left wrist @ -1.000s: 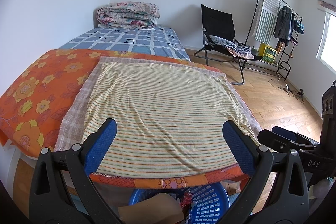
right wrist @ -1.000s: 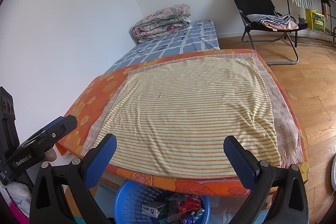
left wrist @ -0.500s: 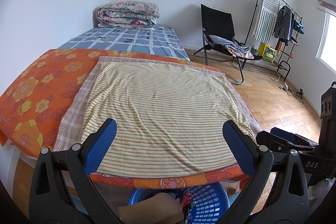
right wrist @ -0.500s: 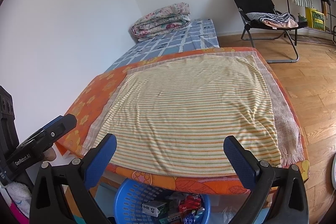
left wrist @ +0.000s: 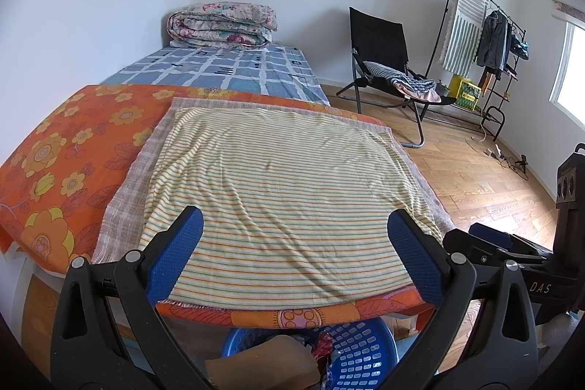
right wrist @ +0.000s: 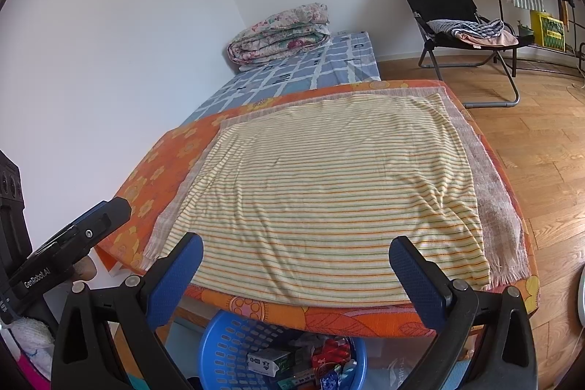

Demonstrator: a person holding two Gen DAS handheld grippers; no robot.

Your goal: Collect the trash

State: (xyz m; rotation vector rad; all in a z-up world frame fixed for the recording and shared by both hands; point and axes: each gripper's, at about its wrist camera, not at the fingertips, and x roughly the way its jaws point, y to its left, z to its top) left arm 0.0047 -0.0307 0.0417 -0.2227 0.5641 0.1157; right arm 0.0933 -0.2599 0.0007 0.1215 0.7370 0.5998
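Clearly both the left claw (left wrist: 292,254) and right claw (right wrist: 296,271) hang spread and empty above the round blue plastic basket (right wrist: 234,342) of trash, nearer the right.

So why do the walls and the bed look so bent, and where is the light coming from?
Left wrist view: fisheye lens bows the striped cloth and darkens the corners; daylight enters at the window. Right wrist view: same bending, the wood floor curves; both sharp, no blur.

Both tongs (left wrist: 292,253) (right wrist: 294,276) are black with blue textured pads (left wrist: 175,251), silver screws, possibly "GenRobot.AI" lettering.
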